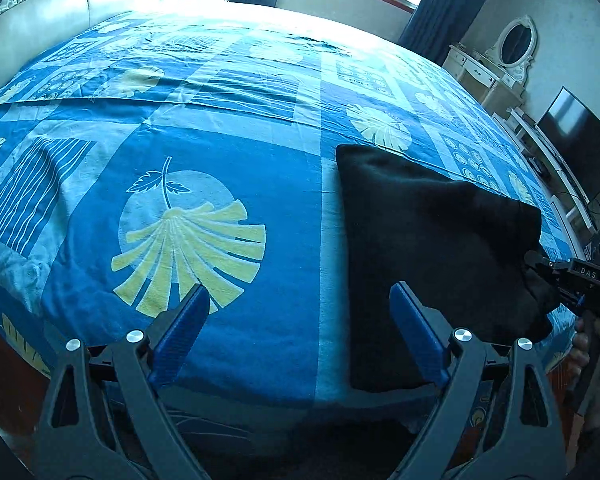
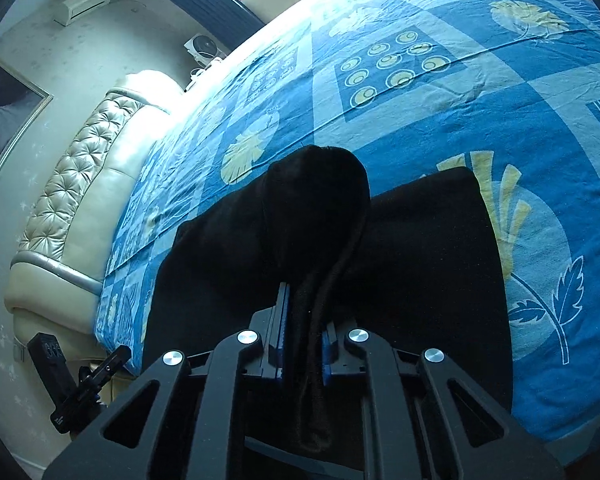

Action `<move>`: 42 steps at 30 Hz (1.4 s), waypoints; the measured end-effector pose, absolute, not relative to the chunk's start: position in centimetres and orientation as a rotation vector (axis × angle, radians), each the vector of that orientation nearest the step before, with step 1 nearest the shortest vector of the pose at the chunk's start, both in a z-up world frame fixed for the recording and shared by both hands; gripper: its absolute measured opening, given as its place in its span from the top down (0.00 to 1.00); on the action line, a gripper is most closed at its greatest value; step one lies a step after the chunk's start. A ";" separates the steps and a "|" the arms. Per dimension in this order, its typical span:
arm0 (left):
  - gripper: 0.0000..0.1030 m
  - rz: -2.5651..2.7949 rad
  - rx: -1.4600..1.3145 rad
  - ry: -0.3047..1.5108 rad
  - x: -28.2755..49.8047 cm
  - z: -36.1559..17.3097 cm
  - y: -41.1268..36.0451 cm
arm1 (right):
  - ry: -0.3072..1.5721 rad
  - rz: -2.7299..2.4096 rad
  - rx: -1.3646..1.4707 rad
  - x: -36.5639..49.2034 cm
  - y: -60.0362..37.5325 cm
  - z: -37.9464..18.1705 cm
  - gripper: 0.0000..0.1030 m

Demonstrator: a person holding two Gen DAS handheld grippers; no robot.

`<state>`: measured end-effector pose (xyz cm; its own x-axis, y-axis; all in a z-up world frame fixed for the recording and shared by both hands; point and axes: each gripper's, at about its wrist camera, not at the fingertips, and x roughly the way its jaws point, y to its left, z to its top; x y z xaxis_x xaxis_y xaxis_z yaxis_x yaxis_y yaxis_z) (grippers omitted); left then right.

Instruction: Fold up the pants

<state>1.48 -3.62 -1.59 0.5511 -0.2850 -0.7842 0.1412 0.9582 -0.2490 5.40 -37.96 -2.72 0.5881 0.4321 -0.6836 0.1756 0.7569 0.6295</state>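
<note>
Left wrist view: black pants (image 1: 432,248) lie folded flat on the bed (image 1: 260,208), which carries a blue leaf-print cover. Taking the large yellow fan-leaf motif (image 1: 188,252) as landmark, the pants lie to its right, near the bed's near edge. Left gripper (image 1: 300,332) hangs over the cover with its jaws spread wide, nothing between them; its right blue finger (image 1: 418,340) overlaps the pants' near left edge, contact not determinable. Right gripper (image 1: 548,276) enters from the right of the pants, pinching their right-hand corner, cloth bunched and lifted there. A hand (image 1: 596,344) shows below it at the frame edge. Far right of the motif: dresser with oval mirror (image 1: 516,46) and a dark television (image 1: 584,144).

Right wrist view: right gripper (image 2: 304,340) is clenched on a fold of the pants (image 2: 420,248); a thick seam runs between the blue pads (image 2: 282,328), and a bulge of cloth rises just past the tips. The rest of the pants lies spread on the bed (image 2: 460,112), left of the same leaf motif (image 2: 512,216). Padded headboard (image 2: 80,184) is far left; left gripper (image 2: 88,384) shows at lower left, jaw state unclear here.
</note>
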 end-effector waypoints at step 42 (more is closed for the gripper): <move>0.11 -0.638 -0.434 1.262 5.0 -6.8 -6.6 | 0.982 0.199 0.965 -1.9 -45.1 -6.7 0.23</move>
<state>4.95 -6.61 -6.79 0.1692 -0.6571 -0.7345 0.2019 0.7526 -0.6268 -1.92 -45.06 -6.74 0.5743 0.5424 -0.6132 0.2615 0.5882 0.7653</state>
